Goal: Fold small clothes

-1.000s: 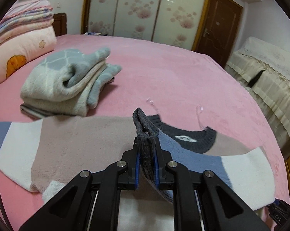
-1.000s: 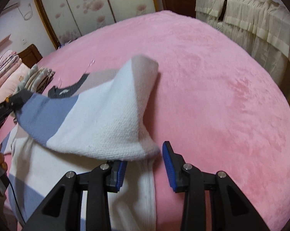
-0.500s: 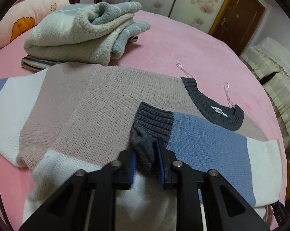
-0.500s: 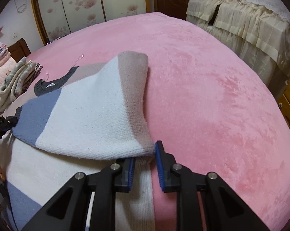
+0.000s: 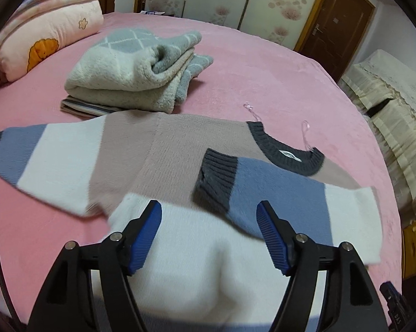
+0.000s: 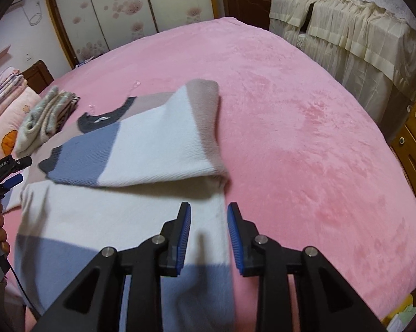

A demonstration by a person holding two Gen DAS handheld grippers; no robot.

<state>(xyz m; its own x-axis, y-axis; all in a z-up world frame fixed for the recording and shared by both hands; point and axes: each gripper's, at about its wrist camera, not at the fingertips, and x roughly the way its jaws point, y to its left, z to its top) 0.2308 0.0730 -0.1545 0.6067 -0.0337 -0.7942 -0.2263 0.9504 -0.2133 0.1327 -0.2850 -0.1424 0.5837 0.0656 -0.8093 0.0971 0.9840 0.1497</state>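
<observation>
A striped knit sweater (image 5: 163, 155) in taupe, white and blue lies flat on the pink bed (image 5: 263, 83). Its right sleeve (image 5: 277, 193), with a dark grey cuff (image 5: 216, 177), lies folded across the chest below the dark collar (image 5: 285, 152). The left sleeve (image 5: 42, 155) is spread out to the left. My left gripper (image 5: 209, 224) is open and empty just above the white band. In the right wrist view the folded sleeve (image 6: 152, 149) lies over the body, and my right gripper (image 6: 208, 221) is open over the sweater's right edge (image 6: 219, 221).
A folded grey and cream fleece (image 5: 136, 69) lies on a striped item behind the sweater. Pink pillows (image 5: 42, 33) sit at the far left. A cream-covered piece of furniture (image 6: 346, 27) and wooden drawers (image 6: 412, 144) stand to the right of the bed. A wardrobe and door stand behind.
My left gripper laid the sleeve cuff on the chest, opened wide and drew back. My right gripper closed on the fold edge, then opened and pulled back from it.
</observation>
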